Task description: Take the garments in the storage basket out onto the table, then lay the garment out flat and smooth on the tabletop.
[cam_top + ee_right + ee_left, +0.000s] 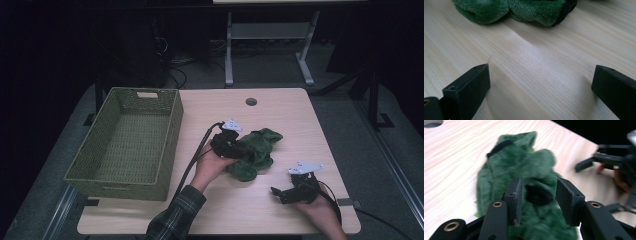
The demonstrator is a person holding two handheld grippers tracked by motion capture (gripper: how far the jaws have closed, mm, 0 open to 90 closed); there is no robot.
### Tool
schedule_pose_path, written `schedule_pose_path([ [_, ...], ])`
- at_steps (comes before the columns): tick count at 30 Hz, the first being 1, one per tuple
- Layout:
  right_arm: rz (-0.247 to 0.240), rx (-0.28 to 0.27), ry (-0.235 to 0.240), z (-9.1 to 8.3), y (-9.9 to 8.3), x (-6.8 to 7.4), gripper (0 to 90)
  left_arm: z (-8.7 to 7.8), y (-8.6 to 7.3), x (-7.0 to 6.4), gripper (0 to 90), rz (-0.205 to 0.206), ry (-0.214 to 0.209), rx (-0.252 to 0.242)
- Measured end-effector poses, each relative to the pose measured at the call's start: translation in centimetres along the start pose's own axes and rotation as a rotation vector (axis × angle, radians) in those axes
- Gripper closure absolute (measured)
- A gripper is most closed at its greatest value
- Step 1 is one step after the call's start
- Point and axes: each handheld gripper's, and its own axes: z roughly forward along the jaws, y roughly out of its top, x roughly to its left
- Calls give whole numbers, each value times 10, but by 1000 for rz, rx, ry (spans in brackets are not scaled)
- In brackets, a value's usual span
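A crumpled dark green plush cloth (260, 145) with black trim lies on the wooden table (280, 110), right of centre. My left gripper (246, 152) reaches into its left side. In the left gripper view its jaws stand partly apart around a fold of the plush (524, 162), and the gripper (537, 186) is open. My right gripper (275, 193) rests low near the table's front right, pointing left, a short way from the cloth. In the right gripper view it (540, 75) is wide open over bare wood, with the plush (529, 8) lying ahead of it.
A large green woven basket (172, 125) with nothing in it stands on the left part of the table. A round cable hole (251, 101) sits near the far edge. Table legs and cables lie on the floor beyond.
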Motion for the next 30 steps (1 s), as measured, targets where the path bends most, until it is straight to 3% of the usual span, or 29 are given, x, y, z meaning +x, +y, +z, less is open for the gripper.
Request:
schedule_pose_path([
  [8,-8,0,5,0,0,-1,16,-3,-14,-32,582,37,-56,4],
  [14,-12,18,2,-1,2,-1,17,10,-32,-42,593,35,-70,32],
  [19,-15,-2,2,-7,3,-1,140,25,-43,-43,558,69,-22,101],
  [21,-20,-16,10,-9,3,-2,149,31,-47,-40,556,83,-5,128],
  [22,-22,-29,9,-9,4,-2,151,33,-49,-40,556,68,-5,123],
  [27,-15,-57,23,-10,11,-4,190,40,-56,-37,558,105,23,158],
  [30,-7,-69,35,-8,15,-5,207,40,-58,-34,603,88,24,140],
])
